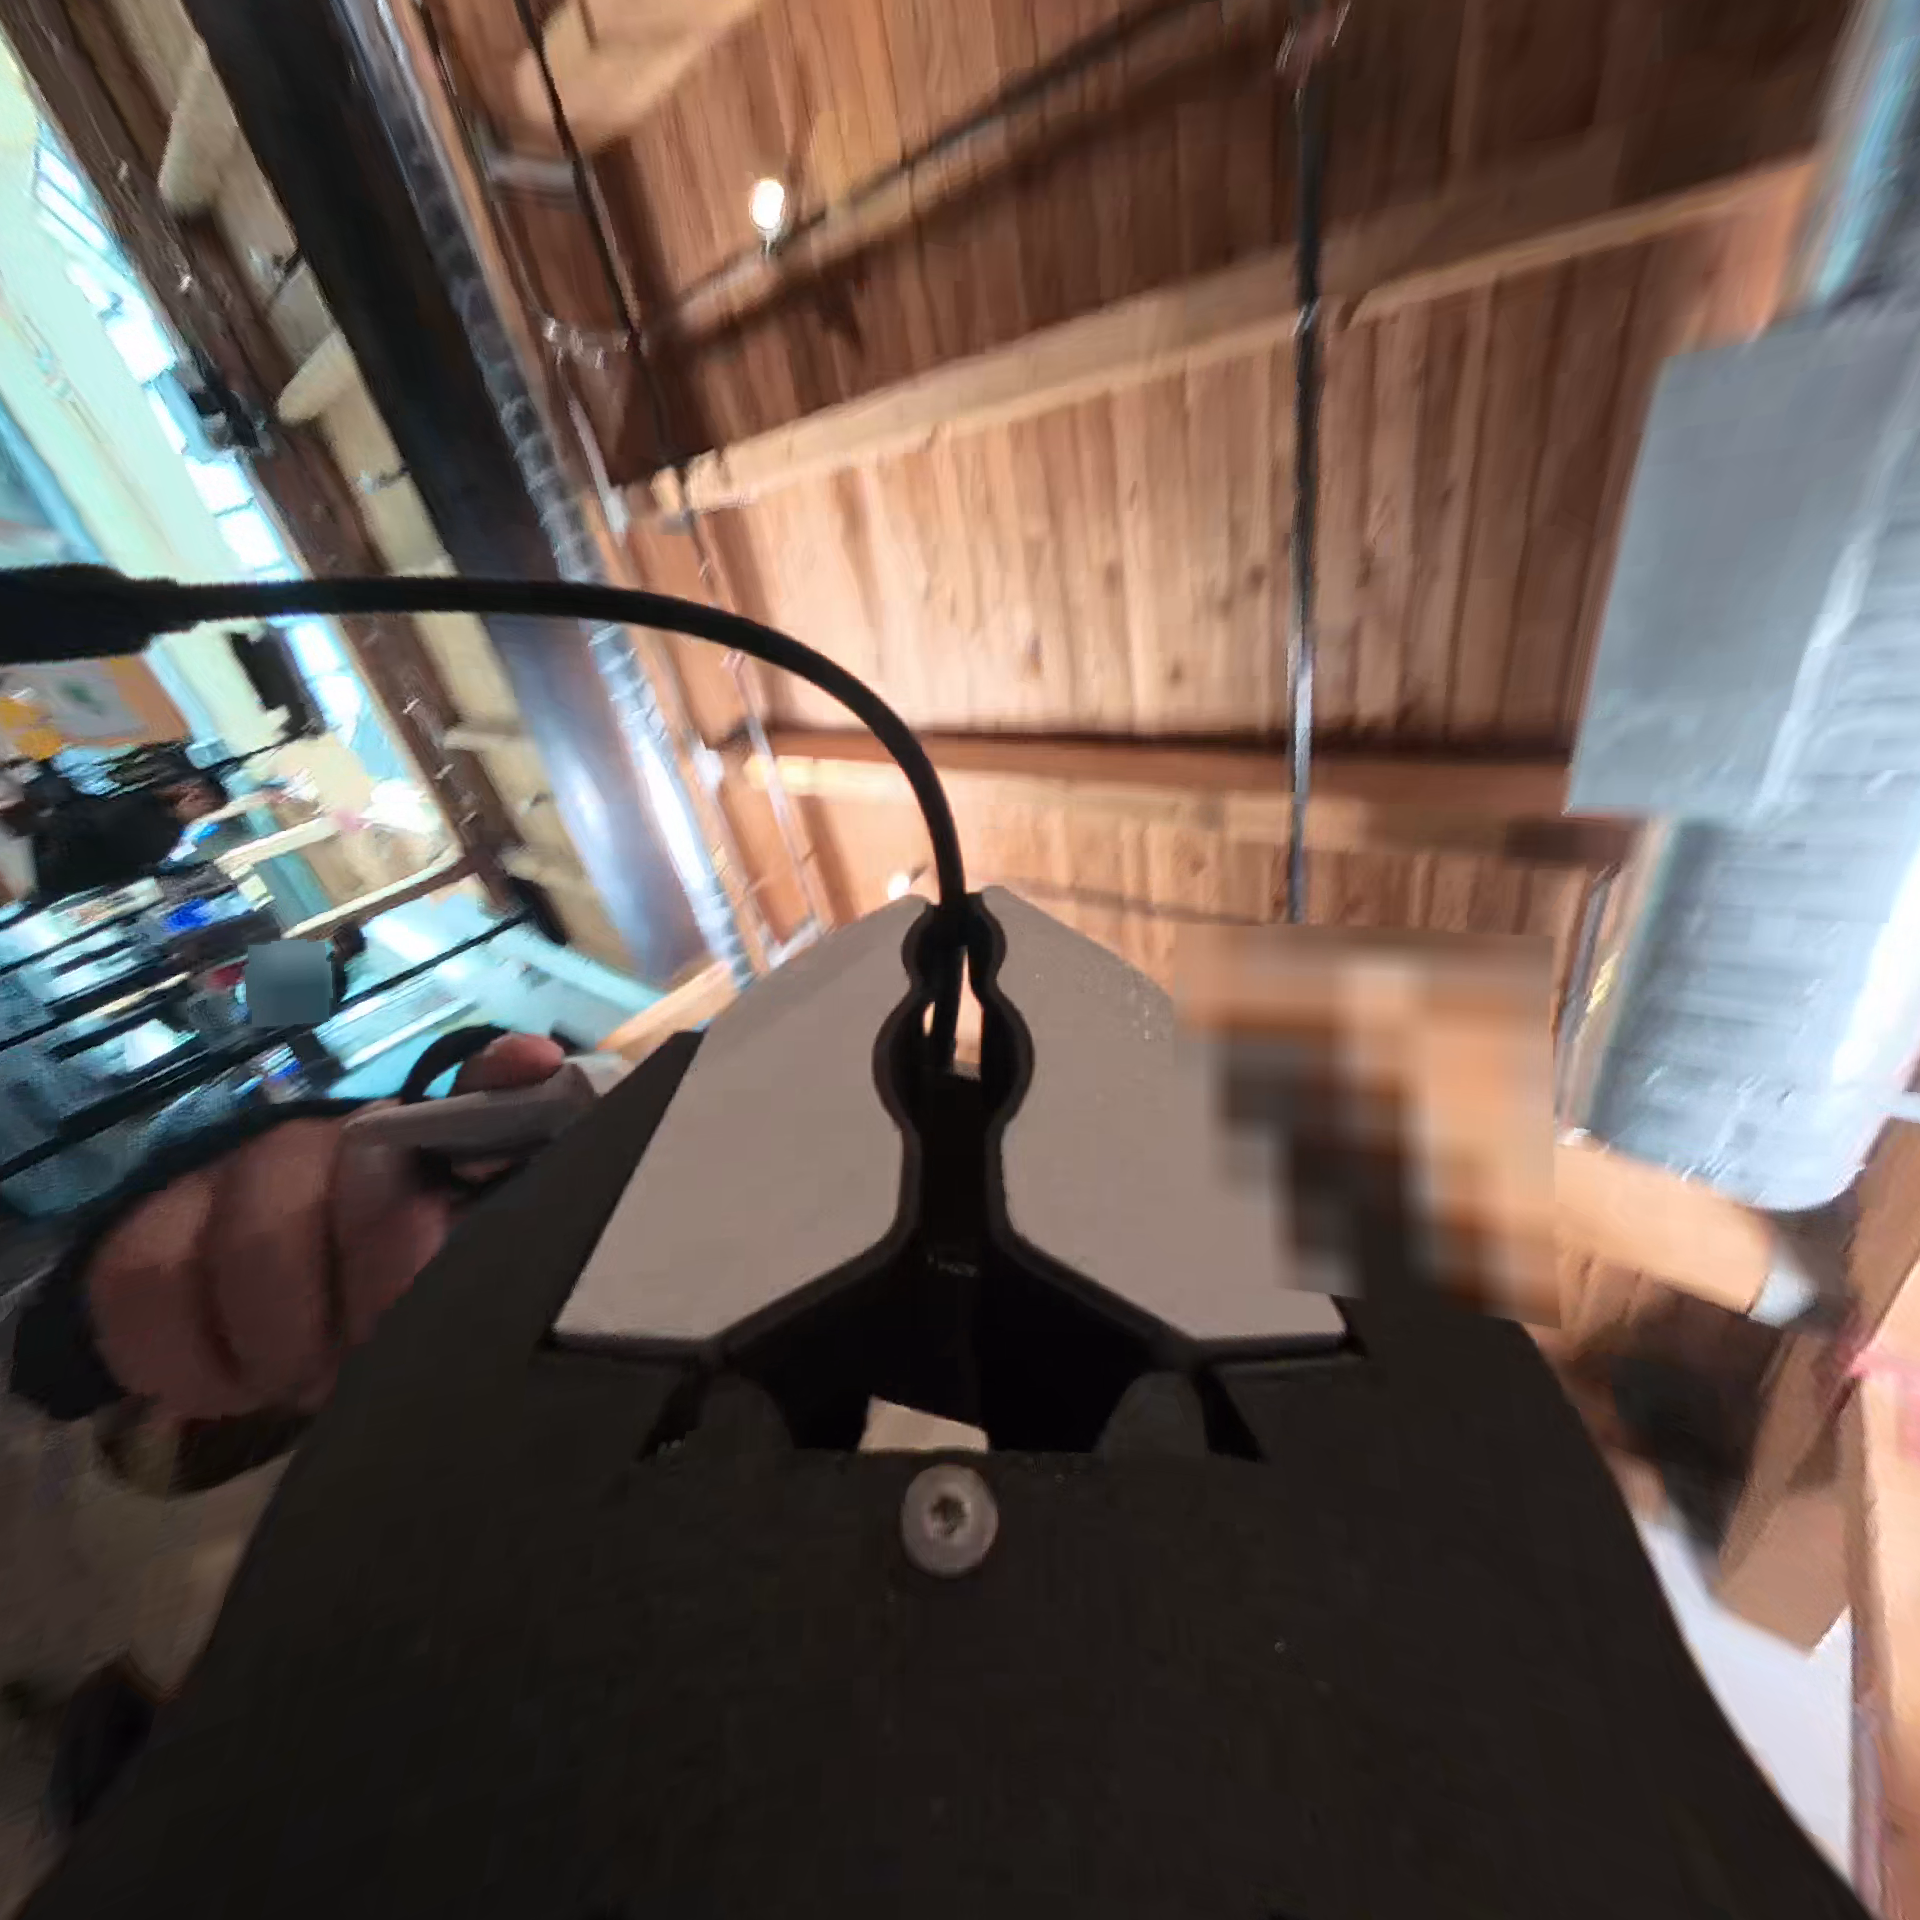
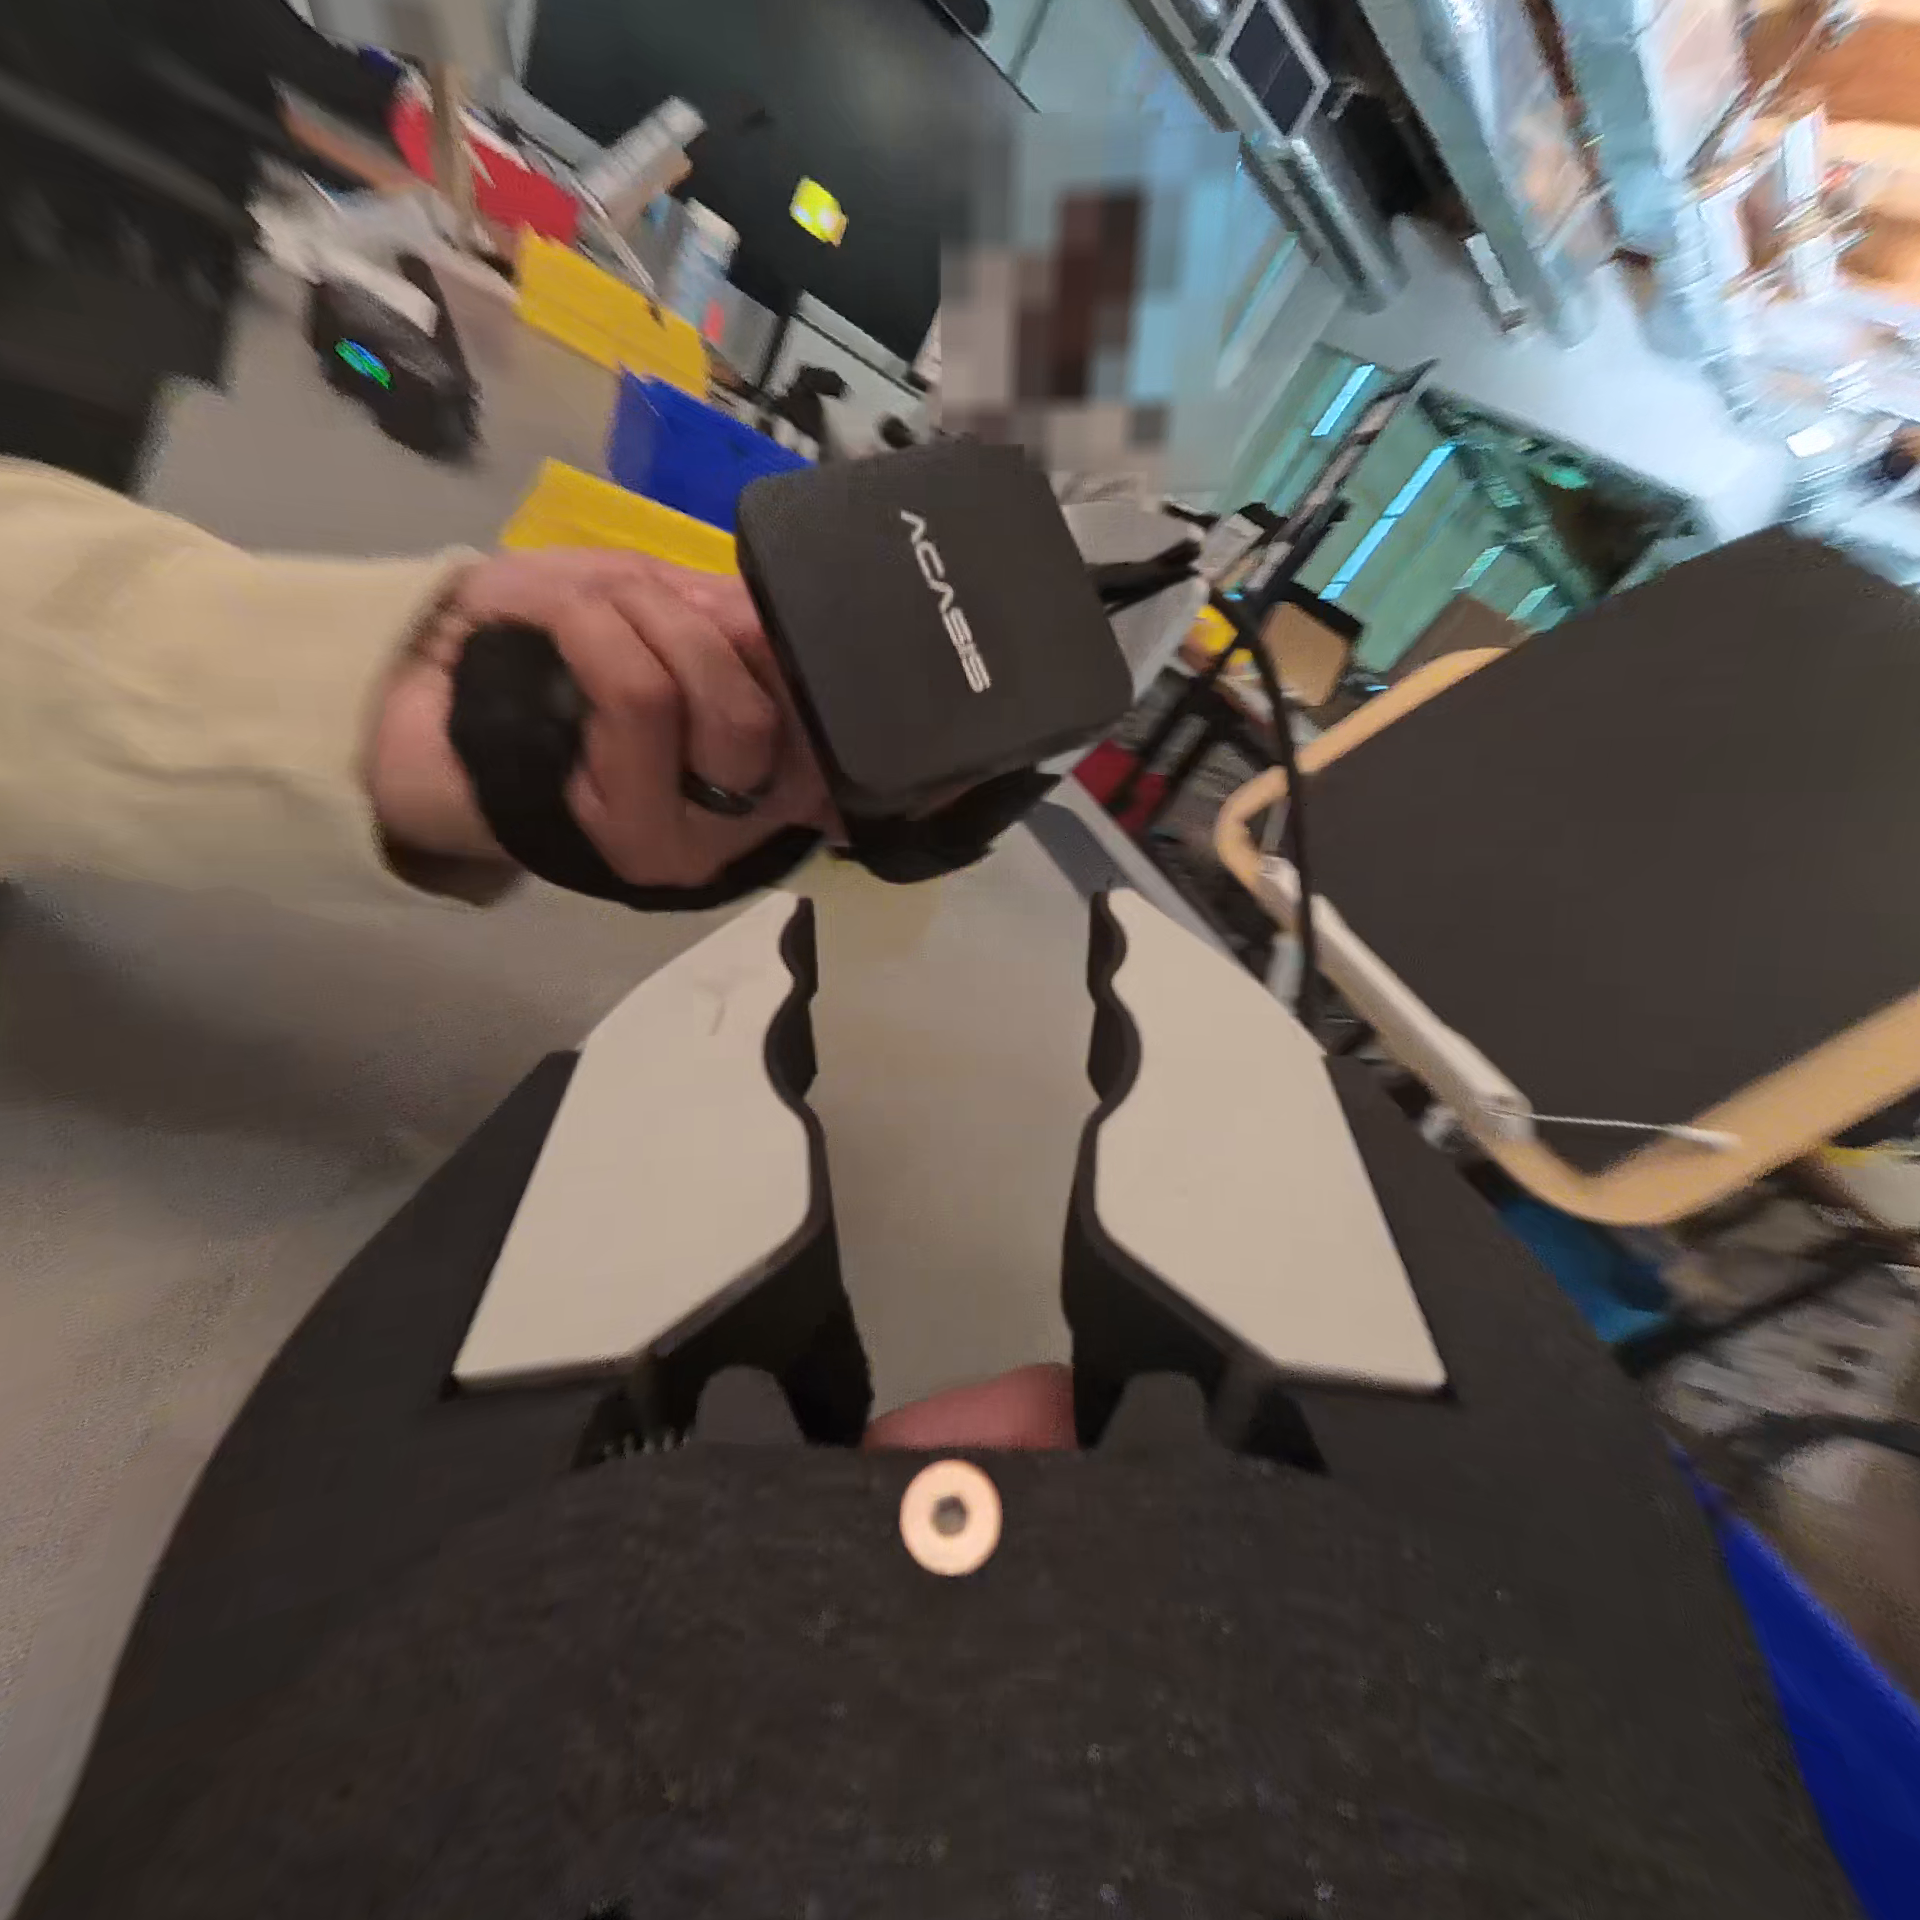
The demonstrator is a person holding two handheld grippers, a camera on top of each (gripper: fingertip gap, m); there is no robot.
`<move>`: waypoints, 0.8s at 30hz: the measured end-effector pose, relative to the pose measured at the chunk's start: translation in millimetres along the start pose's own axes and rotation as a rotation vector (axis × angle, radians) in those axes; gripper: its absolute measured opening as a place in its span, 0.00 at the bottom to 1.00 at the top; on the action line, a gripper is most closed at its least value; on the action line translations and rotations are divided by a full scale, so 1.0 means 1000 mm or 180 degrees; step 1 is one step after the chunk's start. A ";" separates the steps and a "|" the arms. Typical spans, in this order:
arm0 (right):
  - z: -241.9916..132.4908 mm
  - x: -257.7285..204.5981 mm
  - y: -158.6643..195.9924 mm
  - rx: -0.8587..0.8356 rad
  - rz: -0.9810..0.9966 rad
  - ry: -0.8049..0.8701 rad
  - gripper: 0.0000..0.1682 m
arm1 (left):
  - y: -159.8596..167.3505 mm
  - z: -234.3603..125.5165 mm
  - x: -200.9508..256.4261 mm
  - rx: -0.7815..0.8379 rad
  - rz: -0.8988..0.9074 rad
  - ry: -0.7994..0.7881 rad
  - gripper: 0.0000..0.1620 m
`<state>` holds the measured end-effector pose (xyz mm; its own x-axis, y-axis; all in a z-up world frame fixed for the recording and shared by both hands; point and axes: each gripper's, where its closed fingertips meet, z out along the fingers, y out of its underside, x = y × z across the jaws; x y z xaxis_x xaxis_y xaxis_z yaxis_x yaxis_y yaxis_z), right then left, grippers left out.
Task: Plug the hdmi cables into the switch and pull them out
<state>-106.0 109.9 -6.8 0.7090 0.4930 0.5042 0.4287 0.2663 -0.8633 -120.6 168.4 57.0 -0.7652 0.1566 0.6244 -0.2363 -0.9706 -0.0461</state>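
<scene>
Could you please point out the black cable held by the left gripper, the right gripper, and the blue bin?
black cable [image 1: 831, 665]: left wrist view, on its arching stretch.
right gripper [image 2: 948, 940]: right wrist view, between its open fingertips.
blue bin [image 2: 691, 452]: right wrist view, on its side wall.

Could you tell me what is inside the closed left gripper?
The left gripper is shut on a thin black cable that arcs out leftward. The part between its fingers is hidden, so any plug there cannot be seen.

Left wrist cam tilts up at wooden ceiling; right wrist cam looks level across workshop, close on the other tool.
</scene>
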 end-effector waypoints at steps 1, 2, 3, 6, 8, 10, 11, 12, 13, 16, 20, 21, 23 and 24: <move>-0.002 0.005 0.006 -0.0021 -0.0180 0.0161 0.29 | -0.005 -0.005 -0.007 0.0194 -0.0123 0.0056 0.02; -0.005 0.008 0.009 -0.0006 -0.0324 0.0277 0.29 | -0.007 -0.010 -0.016 0.0311 -0.0236 0.0055 0.02; -0.006 0.009 0.012 0.0002 -0.0458 0.0334 0.30 | -0.005 -0.013 -0.025 0.0341 -0.0337 0.0029 0.02; -0.004 0.008 0.024 -0.0149 -0.1044 0.0346 0.31 | 0.000 -0.019 -0.045 0.0298 -0.0499 -0.0067 0.02; -0.001 0.009 0.032 -0.0263 -0.1646 0.0413 0.31 | 0.003 -0.020 -0.051 0.0279 -0.0587 -0.0102 0.02; 0.005 0.004 0.032 -0.0236 -0.2117 0.0411 0.31 | 0.007 -0.018 -0.052 0.0201 -0.0625 -0.0133 0.02; 0.007 0.002 0.029 -0.0170 -0.2321 0.0444 0.29 | 0.008 -0.017 -0.052 0.0183 -0.0643 -0.0140 0.02; 0.010 0.000 0.025 -0.0103 -0.2511 0.0484 0.26 | 0.008 -0.016 -0.052 0.0177 -0.0664 -0.0145 0.02; 0.014 0.000 0.021 -0.0030 -0.2708 0.0583 0.23 | 0.007 -0.016 -0.052 0.0176 -0.0679 -0.0142 0.02; 0.020 0.004 0.011 0.0116 -0.3201 0.0943 0.12 | 0.003 -0.020 -0.053 0.0183 -0.0698 -0.0204 0.03; 0.021 0.004 0.000 0.0184 -0.2766 0.0929 0.08 | 0.000 -0.038 -0.062 -0.0026 -0.0290 -0.0945 0.07; 0.022 0.007 0.000 0.0147 -0.2669 0.0948 0.08 | -0.001 -0.044 -0.061 -0.0103 -0.0179 -0.1107 0.13; 0.021 0.015 -0.002 0.0092 -0.2519 0.1045 0.08 | -0.003 -0.059 -0.061 -0.0247 -0.0014 -0.1539 0.27; 0.021 0.019 -0.002 0.0063 -0.2421 0.1072 0.08 | -0.004 -0.067 -0.060 -0.0302 0.0077 -0.1760 0.28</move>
<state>-104.7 135.9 4.1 0.3606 -0.1009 0.9273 0.8509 0.4427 -0.2827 -113.7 175.2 -32.8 -0.3491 -0.0095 0.9370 -0.2951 -0.9480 -0.1196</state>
